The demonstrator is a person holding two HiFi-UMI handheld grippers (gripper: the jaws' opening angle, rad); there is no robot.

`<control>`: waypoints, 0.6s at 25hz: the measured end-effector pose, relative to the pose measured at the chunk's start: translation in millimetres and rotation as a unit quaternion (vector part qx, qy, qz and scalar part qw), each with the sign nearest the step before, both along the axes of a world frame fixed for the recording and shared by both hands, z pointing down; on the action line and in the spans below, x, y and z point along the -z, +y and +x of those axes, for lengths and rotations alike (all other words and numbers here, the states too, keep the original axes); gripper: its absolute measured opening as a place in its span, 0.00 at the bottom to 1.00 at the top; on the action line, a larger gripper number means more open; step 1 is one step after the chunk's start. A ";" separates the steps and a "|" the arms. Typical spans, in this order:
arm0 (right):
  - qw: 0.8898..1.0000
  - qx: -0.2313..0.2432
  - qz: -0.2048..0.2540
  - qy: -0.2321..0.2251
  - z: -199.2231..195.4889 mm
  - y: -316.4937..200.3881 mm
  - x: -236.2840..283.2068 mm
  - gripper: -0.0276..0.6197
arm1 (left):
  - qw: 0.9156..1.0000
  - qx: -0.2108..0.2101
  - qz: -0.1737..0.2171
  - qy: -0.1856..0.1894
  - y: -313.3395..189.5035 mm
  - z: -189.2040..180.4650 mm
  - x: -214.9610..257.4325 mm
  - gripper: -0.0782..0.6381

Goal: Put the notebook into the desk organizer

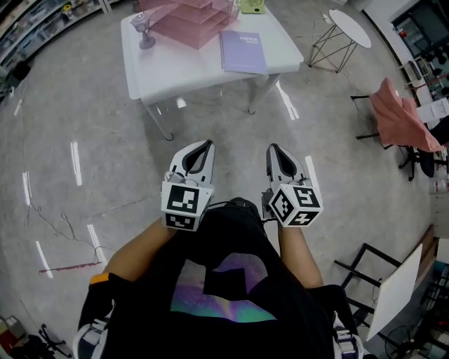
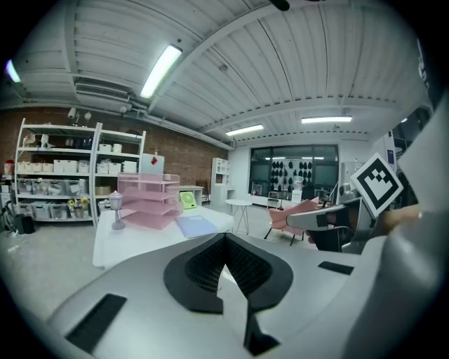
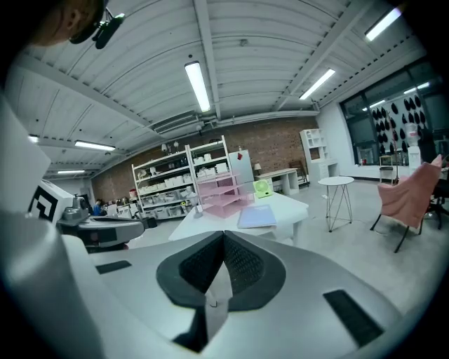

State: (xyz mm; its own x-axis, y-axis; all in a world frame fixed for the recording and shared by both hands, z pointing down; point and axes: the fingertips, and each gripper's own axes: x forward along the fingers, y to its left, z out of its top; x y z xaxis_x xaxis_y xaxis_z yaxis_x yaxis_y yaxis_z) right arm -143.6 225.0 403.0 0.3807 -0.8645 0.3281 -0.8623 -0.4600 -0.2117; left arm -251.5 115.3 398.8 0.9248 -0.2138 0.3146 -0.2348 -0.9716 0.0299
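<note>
1. Lilac-covered and closed, the notebook (image 1: 243, 51) lies flat on the white desk (image 1: 161, 73) at the upper middle of the head view. It sits just right of the pink desk organizer (image 1: 188, 19), and neither tool touches it.
2. I hold both tools low at the centre of the frame, well apart from the desk. The left gripper (image 1: 203, 147) and the right gripper (image 1: 273, 151) point toward it over bare floor.
3. Each gripper view shows its jaws pressed together with nothing between them. The desk stands small in the distance beyond.
4. By my reading, the task is at its very start: this is the approach, and no pick-up has begun.
5. Next, I judge, comes a walk up to the desk, then spreading one pair of jaws to take the notebook by its near edge. A flat book on a flat top may first need sliding out over the desk's rim before it can go into one of the organizer's tiers.
</note>
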 end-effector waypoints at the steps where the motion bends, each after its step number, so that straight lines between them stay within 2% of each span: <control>1: 1.000 -0.002 0.001 -0.005 4.3 -2.2 0.1 0.07 | 1.000 0.000 -0.001 -0.001 -3.6 1.3 -0.1 0.12; 8: 1.000 -0.005 0.009 -0.023 44.9 -25.2 -4.4 0.07 | 1.000 0.005 0.004 -0.006 -30.1 27.4 -1.9 0.12; 15: 0.998 0.002 0.013 -0.055 103.4 -62.0 -23.1 0.07 | 1.000 0.019 -0.001 -0.018 -64.2 78.4 -12.4 0.12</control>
